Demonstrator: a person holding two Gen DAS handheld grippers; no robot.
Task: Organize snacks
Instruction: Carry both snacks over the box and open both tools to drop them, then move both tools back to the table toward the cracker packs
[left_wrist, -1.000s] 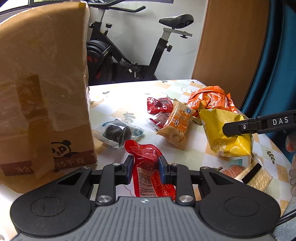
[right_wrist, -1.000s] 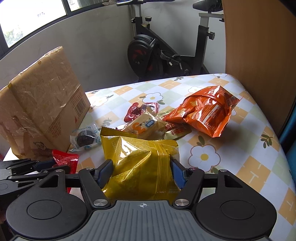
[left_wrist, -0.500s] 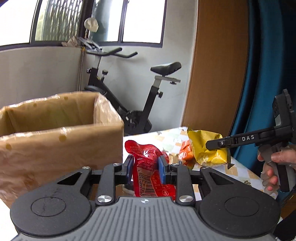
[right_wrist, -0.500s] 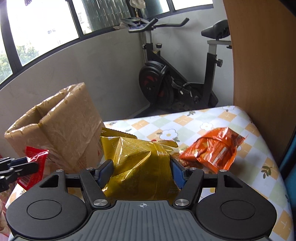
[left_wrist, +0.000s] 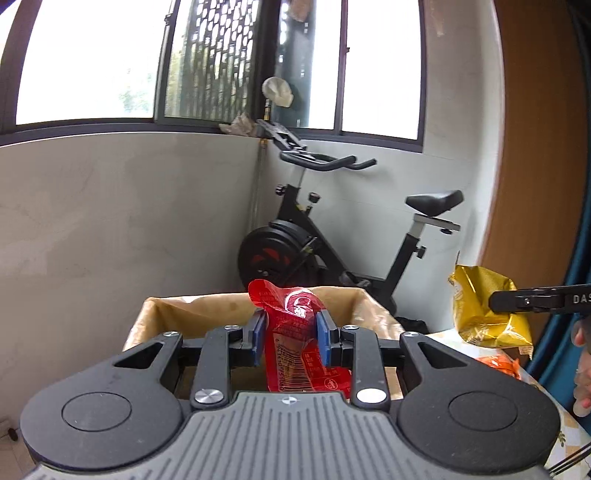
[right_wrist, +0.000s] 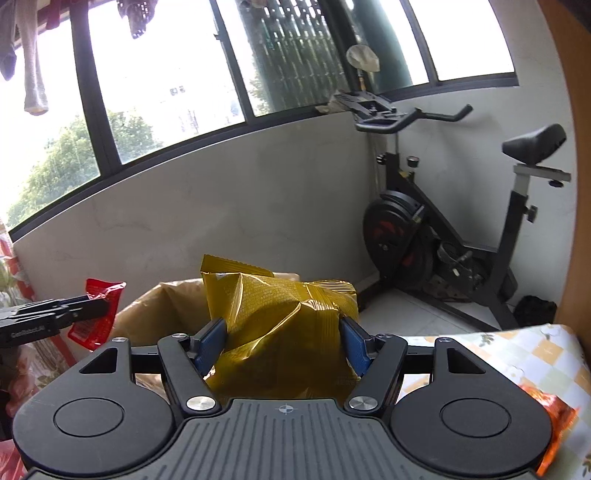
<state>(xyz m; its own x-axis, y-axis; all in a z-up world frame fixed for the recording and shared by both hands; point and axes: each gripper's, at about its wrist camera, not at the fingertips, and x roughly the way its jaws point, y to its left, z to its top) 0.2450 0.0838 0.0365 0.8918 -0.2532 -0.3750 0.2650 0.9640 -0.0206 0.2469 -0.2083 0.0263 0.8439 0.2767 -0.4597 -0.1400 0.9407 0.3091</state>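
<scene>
My left gripper (left_wrist: 290, 338) is shut on a red snack packet (left_wrist: 295, 332) and holds it up above the open top of the cardboard box (left_wrist: 177, 306). My right gripper (right_wrist: 282, 341) is shut on a yellow snack bag (right_wrist: 280, 325), also raised near the box (right_wrist: 162, 306). In the left wrist view the yellow bag (left_wrist: 484, 310) hangs to the right of the box, pinched by the right gripper's finger (left_wrist: 535, 300). In the right wrist view the red packet (right_wrist: 96, 314) and left gripper show at the left.
An orange snack bag (right_wrist: 554, 424) lies on the chequered tablecloth (right_wrist: 517, 350) at the right; it also shows in the left wrist view (left_wrist: 498, 363). An exercise bike (left_wrist: 332, 243) stands behind the table against the wall. A wooden panel (left_wrist: 535, 147) rises at the right.
Both grippers have risen with their snacks from the table to the height of the box's top. The table and the other snacks have dropped mostly out of view.
</scene>
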